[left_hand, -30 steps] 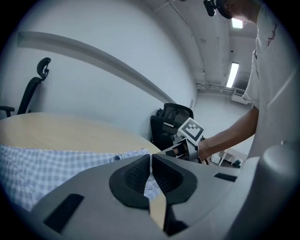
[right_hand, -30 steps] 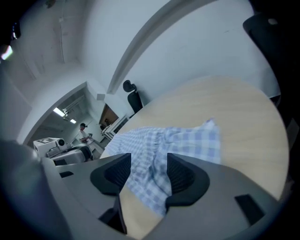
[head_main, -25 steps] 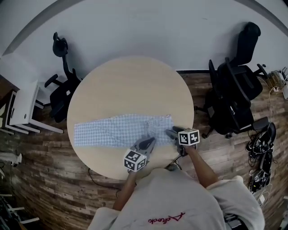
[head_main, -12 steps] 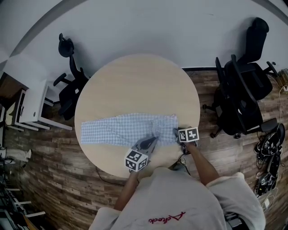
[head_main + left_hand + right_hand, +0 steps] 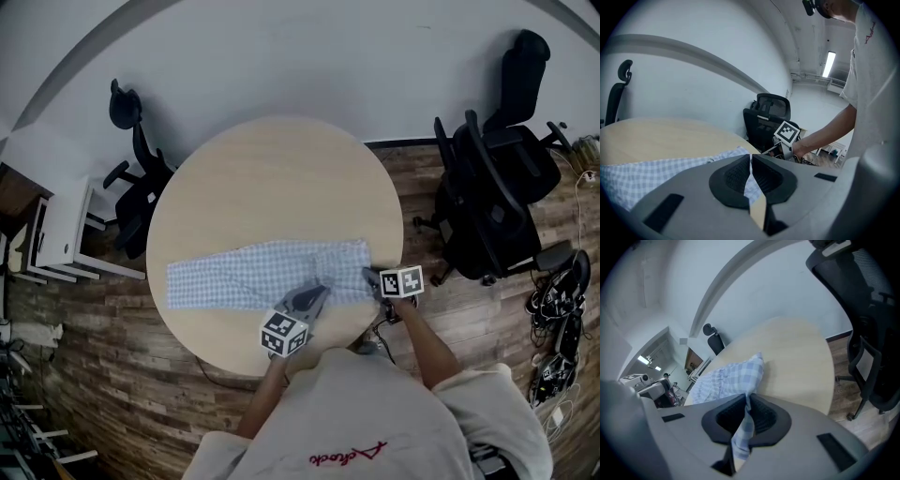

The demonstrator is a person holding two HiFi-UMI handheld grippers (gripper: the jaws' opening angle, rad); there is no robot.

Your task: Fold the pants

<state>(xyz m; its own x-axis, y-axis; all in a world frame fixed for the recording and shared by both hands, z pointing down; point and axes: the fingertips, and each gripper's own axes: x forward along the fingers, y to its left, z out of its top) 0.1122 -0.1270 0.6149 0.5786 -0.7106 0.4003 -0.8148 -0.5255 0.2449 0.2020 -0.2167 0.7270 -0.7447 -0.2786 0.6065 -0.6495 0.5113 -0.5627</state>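
Blue-and-white checked cloth is what both tools are after: the pants [image 5: 262,277] lie flat and stretched out across the near half of the round wooden counter [image 5: 272,169], legs running off towards the person's left, the wider waist end on the right near the rim. And the right claw [image 5: 372,277] has just been closing, with fabric in it: its own view shows the two dark pads drawn together with a strip of check pinched between them, and the cloth rises in a small peak just beyond the tips. That grip sits at the right-hand end of the garment, at the waist corner by the look of it, a sensible handle for carrying one end over. Now the left claw [image 5: 314,295], further along the near edge, roughly where the legs meet the seat; its pads are together as well, with a thin sliver of check caught in the slot, so I read that as a pinch on the near hem. Two holds along one edge, both tools angled down from the person's side, which to my eye sets up lifting that edge and laying it across for the first fold. No fold shows yet. Black office chairs [image 5: 497,197] stand well clear on the plank floor [image 5: 112,375], so nothing crowds the swing.
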